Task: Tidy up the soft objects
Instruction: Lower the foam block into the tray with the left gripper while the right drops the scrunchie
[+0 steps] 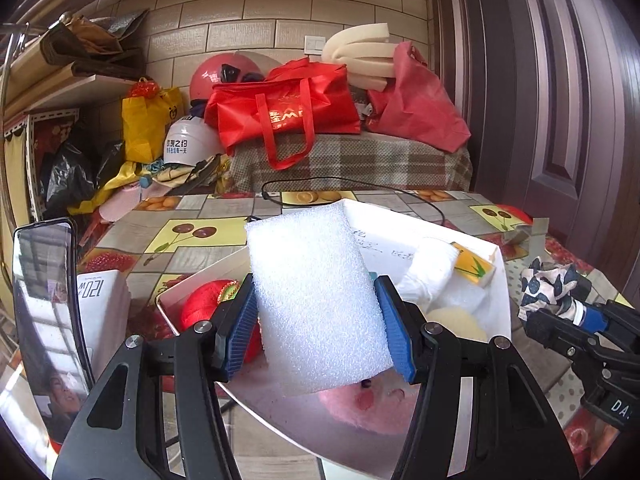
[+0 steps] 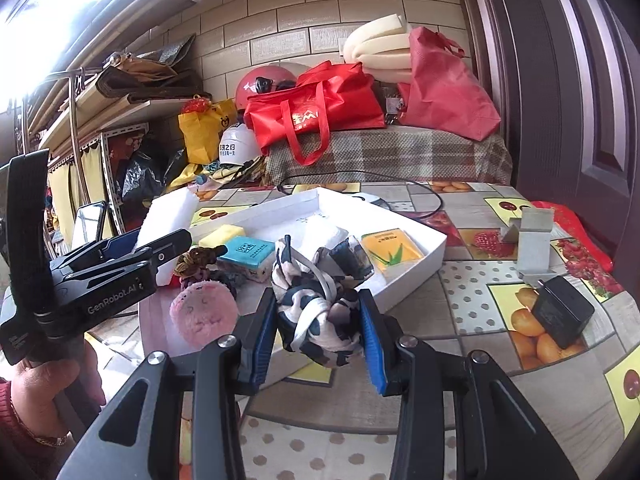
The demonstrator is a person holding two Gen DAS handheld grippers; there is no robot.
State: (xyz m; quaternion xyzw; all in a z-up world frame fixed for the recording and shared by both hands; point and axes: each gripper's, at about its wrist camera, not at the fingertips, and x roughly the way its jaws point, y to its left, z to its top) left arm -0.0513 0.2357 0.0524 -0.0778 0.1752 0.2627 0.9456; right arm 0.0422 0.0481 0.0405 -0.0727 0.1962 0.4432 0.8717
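Clamping a thick rectangular slab of white foam [image 1: 320, 300], the left gripper [image 1: 316, 322] has its blue ribbed pads [image 1: 242, 328] pressed against the slab's two long sides, with most of the foam standing up past the fingertips and tilted slightly. The slab hangs above the shallow white cardboard box [image 1: 502, 280] on the fruit-patterned tablecloth [image 1: 188, 236].

The right gripper [image 2: 318, 334] is closed tight on a knotted bundle of black-and-white patterned cloth [image 2: 316, 312]; the bundle sits squarely between the blue pads, bulging above and in front of them. It is held just outside the near edge of the box [image 2: 424, 256].

Inside the box lie a round pink plush toy [image 2: 204, 316], a teal tissue packet [image 2: 248, 250], a yellow sponge [image 2: 222, 236], a yellow flat packet with a green leaf print [image 2: 392, 252], a rolled white cloth [image 2: 324, 234] and a red stuffed ball [image 1: 200, 304].

From the right wrist view, the left gripper [image 2: 160, 240] shows at the left, gripped by a person's hand [image 2: 44, 384] in a red sleeve. A black charger block [image 2: 562, 316] and a grey metal stand [image 2: 528, 240] rest on the tablecloth to the right of the box, well apart from both grippers.
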